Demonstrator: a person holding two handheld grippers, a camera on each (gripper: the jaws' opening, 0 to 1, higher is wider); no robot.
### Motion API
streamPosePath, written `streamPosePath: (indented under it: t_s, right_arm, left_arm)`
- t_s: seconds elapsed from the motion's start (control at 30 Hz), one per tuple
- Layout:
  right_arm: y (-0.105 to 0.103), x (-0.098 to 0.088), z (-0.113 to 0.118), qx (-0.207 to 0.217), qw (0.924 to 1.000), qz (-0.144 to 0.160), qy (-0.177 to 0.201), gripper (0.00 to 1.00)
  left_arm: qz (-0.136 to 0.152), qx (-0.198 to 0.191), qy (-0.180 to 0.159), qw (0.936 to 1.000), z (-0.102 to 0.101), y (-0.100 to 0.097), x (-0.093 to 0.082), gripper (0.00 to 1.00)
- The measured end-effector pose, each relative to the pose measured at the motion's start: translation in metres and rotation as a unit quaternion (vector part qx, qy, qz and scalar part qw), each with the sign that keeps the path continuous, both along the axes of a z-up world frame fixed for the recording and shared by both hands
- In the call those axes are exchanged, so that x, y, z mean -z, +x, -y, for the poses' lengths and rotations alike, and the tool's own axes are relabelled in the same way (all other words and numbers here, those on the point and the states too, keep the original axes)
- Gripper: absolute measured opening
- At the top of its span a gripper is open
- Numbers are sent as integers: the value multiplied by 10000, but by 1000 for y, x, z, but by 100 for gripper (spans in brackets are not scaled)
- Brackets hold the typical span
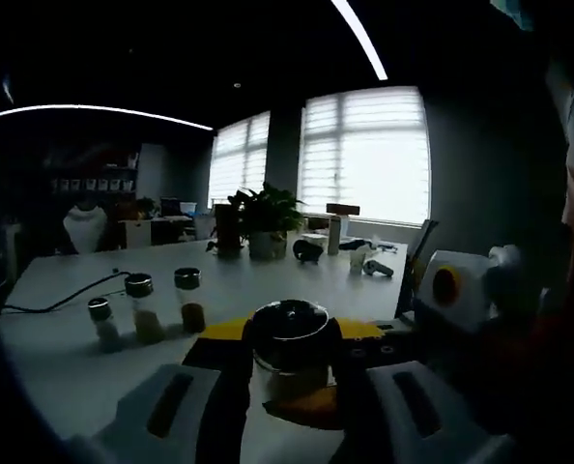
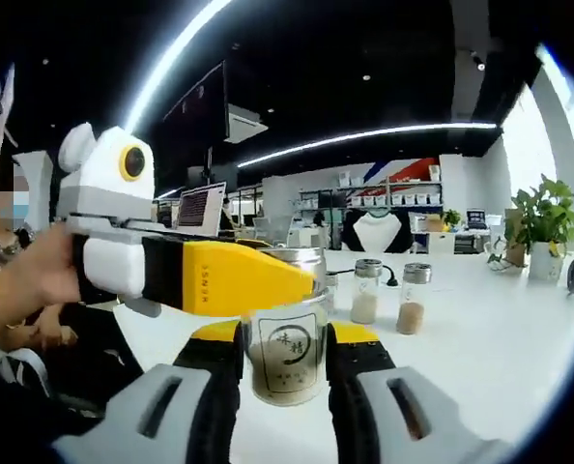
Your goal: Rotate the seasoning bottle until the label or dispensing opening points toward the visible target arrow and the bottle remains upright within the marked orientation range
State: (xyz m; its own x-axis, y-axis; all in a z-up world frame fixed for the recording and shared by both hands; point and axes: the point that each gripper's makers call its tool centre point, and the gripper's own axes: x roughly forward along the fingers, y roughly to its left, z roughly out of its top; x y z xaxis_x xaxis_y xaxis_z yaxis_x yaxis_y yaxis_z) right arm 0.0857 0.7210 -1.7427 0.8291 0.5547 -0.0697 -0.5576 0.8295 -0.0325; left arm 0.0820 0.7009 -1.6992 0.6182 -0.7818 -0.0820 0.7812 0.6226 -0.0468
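the right gripper clamps the seasoning bottle at its glass body. the left gripper pinches its lid. before the three spare jars, it looks rigid, slick, light; hold it low.

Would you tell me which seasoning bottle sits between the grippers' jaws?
The labelled bottle, clamped by both grippers; three smaller bottles stand apart on the white table.

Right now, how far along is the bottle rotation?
Done: the seasoning bottle is picked out from the spare bottles and stands upright between the right claw jaws, which look closed on its glass.
In hand: the left claw is at the lid; whether it grips is unclear.
Left: no target arrow is in view, so alignment is unconfirmed. The label faces the right gripper view.
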Motion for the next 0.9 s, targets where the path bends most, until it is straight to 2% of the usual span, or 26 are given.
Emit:
streamPosePath:
  t_s: [0.1, 0.2, 0.33, 0.47, 0.6, 0.77, 0.9]
  right_arm:
    - [0, 2, -2, 78, 10000, -21, 36, 30]
    - [0, 4, -3, 95, 9997, -122, 173, 30]
    - [0, 7, -3, 40, 9998, -141, 108, 30]
    - [0, 10, -2, -3, 9999, -101, -3, 30]
    - [2, 7, -2, -136, 9998, -132, 96, 31]
    - [0, 4, -5, -373, 9990, -170, 204, 31]
    - [-2, 1, -7, -542, 9976, -238, 349, 32]
  left_arm:
    - [43, -235, 24, 9997, 0, -1, 2, 34]
    - [-39, -614, -105, 9981, -4, 3, 4, 34]
    - [-40, -730, -81, 9973, -3, 2, 7, 34]
    - [-72, -601, 31, 9982, -3, 2, 10, 34]
    - [58, -430, 237, 9988, -2, 1, 7, 34]
    - [-45, -208, 50, 9998, -6, 4, 4, 33]
    - [-16, 49, 72, 10000, -6, 0, 0, 33]
